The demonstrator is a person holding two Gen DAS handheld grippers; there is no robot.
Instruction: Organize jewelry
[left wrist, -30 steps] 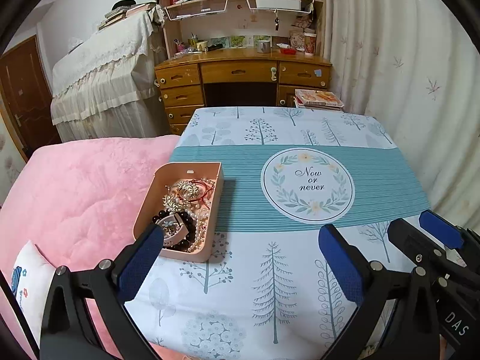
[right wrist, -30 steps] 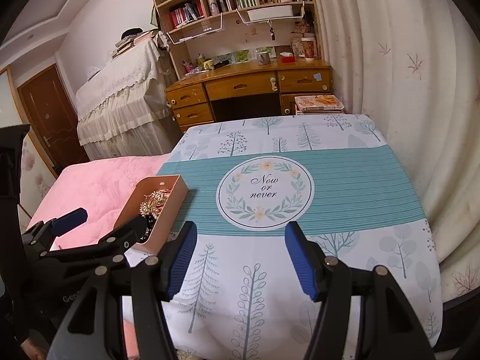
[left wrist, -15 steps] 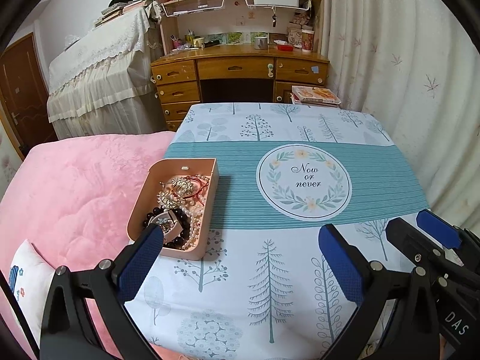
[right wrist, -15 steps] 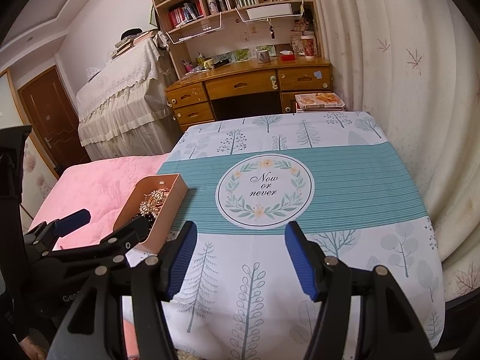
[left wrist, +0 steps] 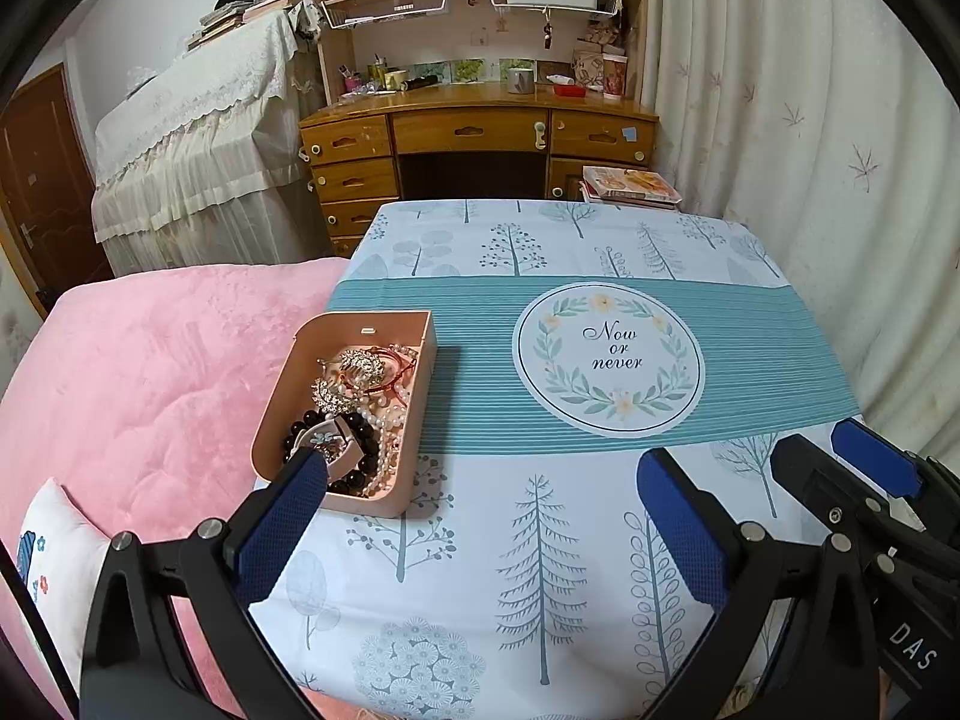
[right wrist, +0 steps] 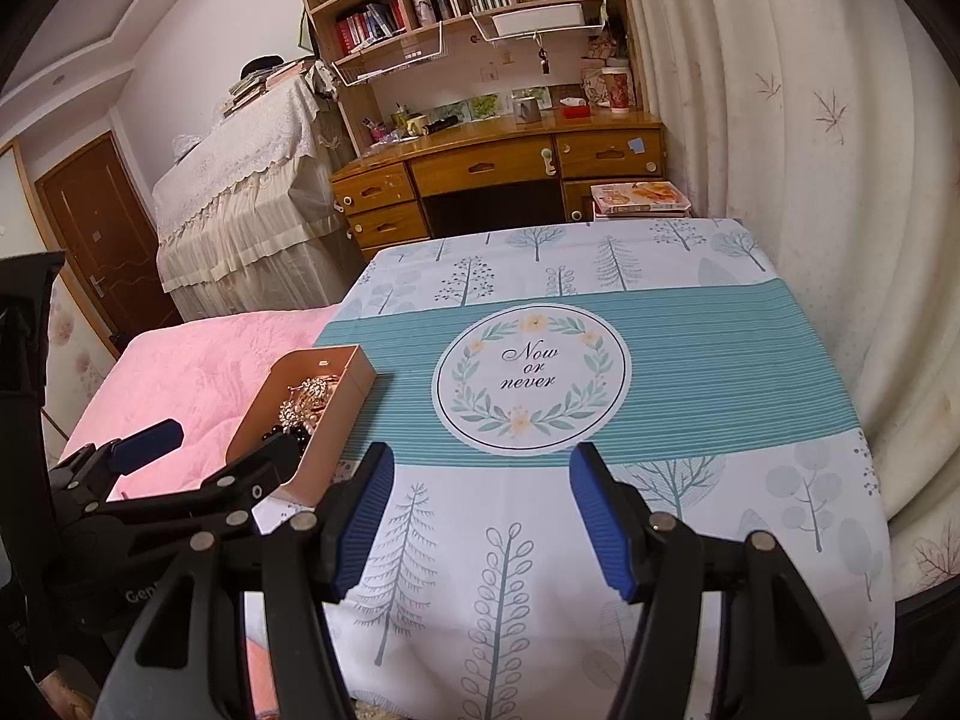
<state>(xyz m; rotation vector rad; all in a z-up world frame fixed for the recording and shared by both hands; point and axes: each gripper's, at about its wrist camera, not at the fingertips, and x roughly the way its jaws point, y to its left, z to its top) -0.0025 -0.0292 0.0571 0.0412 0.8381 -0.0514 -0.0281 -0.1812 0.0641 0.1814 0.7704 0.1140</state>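
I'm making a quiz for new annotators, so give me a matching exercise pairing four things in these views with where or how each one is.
Things:
1. jewelry box
2. left gripper
3. stack of books
4. round "Now or never" print

Places or states:
A. open, holding nothing
B. middle of the teal band
C. left edge of the tablecloth, next to the pink bed cover
D. beyond the far right corner of the table

Pairs: 1-C, 2-A, 3-D, 4-B

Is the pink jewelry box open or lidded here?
Open. The pink box has no lid on it; pearls, dark beads and gold pieces lie exposed inside, piled together.
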